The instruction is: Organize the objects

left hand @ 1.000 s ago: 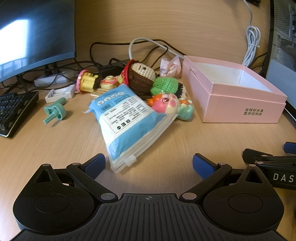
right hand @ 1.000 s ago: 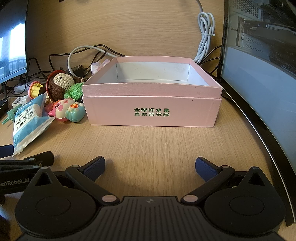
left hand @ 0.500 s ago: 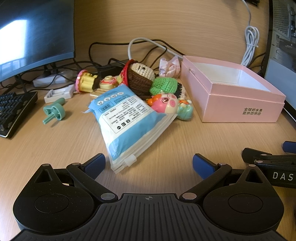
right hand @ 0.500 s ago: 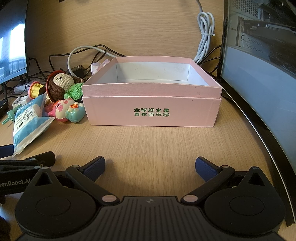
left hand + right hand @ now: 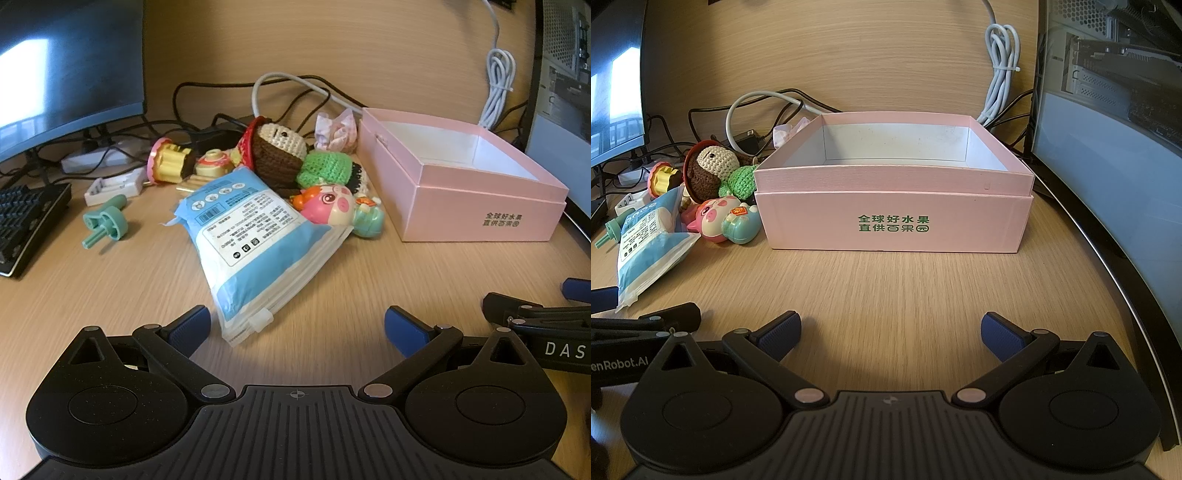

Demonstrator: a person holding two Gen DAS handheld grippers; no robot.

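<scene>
Left gripper [image 5: 297, 326]: hovering low over the table [image 5: 110, 288], fingers spread wide and gripping nothing, the blue-and-white pouch [image 5: 251, 243] lying just ahead.
Right gripper [image 5: 890, 332]: fingers also standing apart, empty, facing the pink box [image 5: 894, 214].
Pink box: sitting open-topped on the table, nothing showing inside.
Toy pile: crocheted doll [image 5: 277, 147], green crochet piece [image 5: 327, 168] and pink pig toy [image 5: 332, 206] crowding just left of the box.
Green plastic piece [image 5: 105, 225]: lying apart, near the keyboard [image 5: 26, 221].
</scene>
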